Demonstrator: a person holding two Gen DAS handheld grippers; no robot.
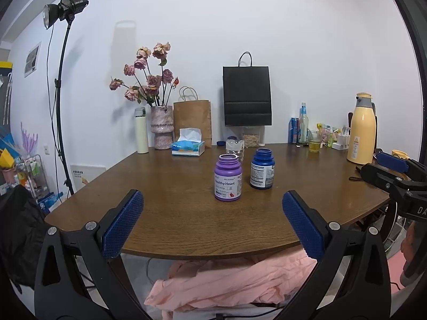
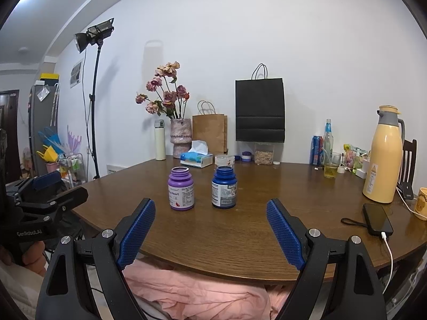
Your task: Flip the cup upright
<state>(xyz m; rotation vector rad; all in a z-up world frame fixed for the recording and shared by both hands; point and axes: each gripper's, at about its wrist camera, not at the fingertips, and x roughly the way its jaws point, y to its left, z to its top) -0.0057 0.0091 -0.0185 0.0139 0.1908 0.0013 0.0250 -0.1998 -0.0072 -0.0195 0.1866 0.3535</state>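
A small clear cup [image 1: 234,148] stands on the brown table [image 1: 173,213] behind two open bottles; it also shows in the right wrist view [image 2: 224,160]. I cannot tell which way up it is. A purple bottle [image 1: 228,178] [image 2: 181,188] and a blue bottle [image 1: 262,168] [image 2: 224,187] stand upright, lids off. My left gripper [image 1: 212,222] is open and empty at the table's near edge. My right gripper [image 2: 210,229] is open and empty, also at the near edge. Each gripper shows in the other's view [image 1: 395,173] [image 2: 45,194].
Along the back: a white flask [image 1: 141,130], flower vase [image 1: 161,126], tissue box [image 1: 188,148], brown bag [image 1: 192,121], black bag [image 1: 246,96], cans and bottles [image 1: 300,128], a glass of yellow liquid [image 2: 331,165], a yellow thermos [image 2: 384,157]. A phone [image 2: 377,218] lies at right. Pink cloth [image 2: 202,293] lies below the table edge.
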